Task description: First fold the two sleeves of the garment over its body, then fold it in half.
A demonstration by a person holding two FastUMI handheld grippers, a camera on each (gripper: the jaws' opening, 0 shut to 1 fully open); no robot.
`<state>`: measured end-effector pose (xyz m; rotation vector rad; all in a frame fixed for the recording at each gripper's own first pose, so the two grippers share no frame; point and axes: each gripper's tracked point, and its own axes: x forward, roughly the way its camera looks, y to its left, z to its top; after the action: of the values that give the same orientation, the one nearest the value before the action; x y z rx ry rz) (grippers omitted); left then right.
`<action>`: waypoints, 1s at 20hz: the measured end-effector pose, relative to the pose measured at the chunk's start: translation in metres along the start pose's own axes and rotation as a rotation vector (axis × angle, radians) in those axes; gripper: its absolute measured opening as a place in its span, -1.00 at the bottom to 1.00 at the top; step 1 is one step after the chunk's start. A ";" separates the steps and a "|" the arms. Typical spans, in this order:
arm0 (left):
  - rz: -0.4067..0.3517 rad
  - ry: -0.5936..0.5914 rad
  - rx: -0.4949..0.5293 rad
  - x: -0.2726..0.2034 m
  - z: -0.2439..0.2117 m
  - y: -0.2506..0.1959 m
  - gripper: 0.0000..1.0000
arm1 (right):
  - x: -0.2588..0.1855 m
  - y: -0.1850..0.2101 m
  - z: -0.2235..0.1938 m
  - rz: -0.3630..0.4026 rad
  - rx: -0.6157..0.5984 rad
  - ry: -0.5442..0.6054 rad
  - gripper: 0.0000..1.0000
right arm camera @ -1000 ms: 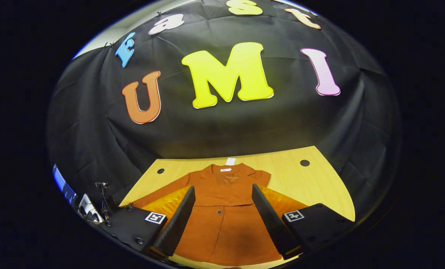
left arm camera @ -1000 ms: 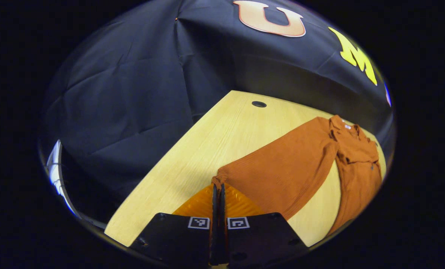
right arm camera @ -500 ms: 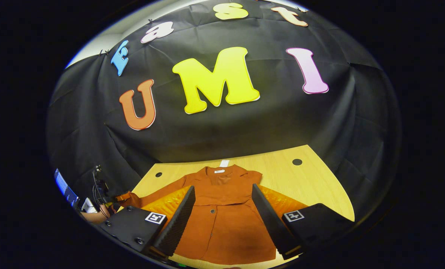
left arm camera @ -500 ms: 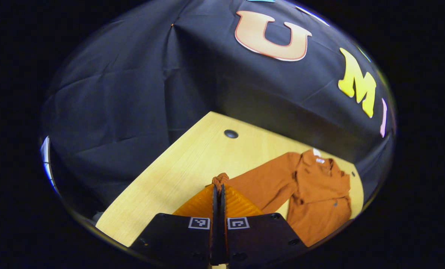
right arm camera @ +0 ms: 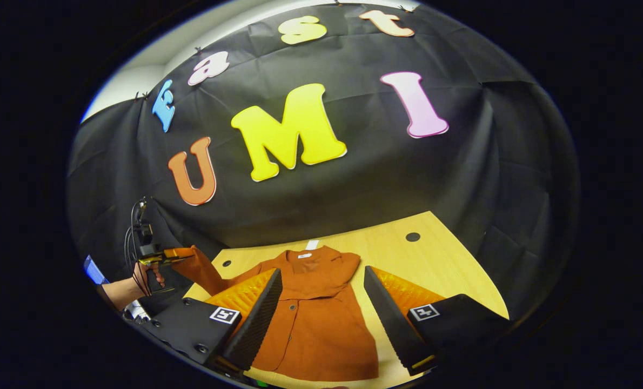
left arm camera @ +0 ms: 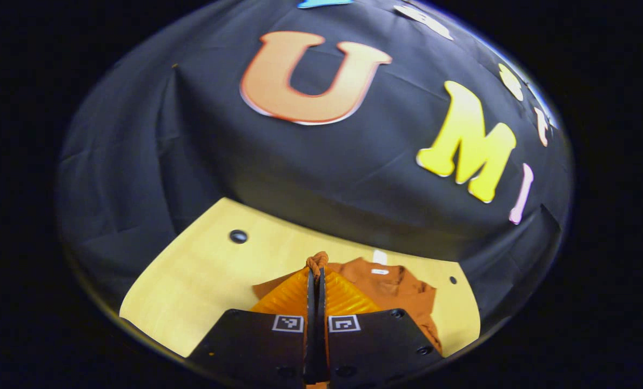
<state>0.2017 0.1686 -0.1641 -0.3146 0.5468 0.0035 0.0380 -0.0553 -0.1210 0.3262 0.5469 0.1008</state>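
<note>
My left gripper (left arm camera: 316,273) pinches the sleeve (left arm camera: 317,260) tip, lifted to fold over the garment (right arm camera: 316,319); my right gripper (right arm camera: 321,319) waits open.

Rust garment (right arm camera: 321,319) flat on table, sleeve (right arm camera: 202,270) lifted.

The garment (right arm camera: 321,319) lies flat on the table (right arm camera: 451,270), collar toward the booth wall (right arm camera: 354,183) behind it. Off the table's left edge, the left gripper (right arm camera: 178,255) holds the sleeve (right arm camera: 205,273) end lifted above the tabletop. The right gripper (right arm camera: 321,319) hangs over the garment's near part, fingers apart.
</note>
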 end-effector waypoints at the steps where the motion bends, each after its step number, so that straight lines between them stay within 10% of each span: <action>1: -0.032 0.010 0.024 0.006 0.001 -0.027 -0.94 | -0.006 -0.012 0.003 -0.007 0.015 -0.007 0.95; 10: -0.240 0.226 0.248 0.081 -0.109 -0.223 -0.94 | -0.070 -0.128 0.019 -0.166 0.070 -0.055 0.96; 20: -0.207 0.445 0.383 0.142 -0.247 -0.262 -0.87 | -0.113 -0.175 0.004 -0.307 0.063 0.001 0.96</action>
<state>0.2201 -0.1651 -0.3594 0.0082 0.9365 -0.3752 -0.0549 -0.2422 -0.1197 0.3003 0.5965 -0.2127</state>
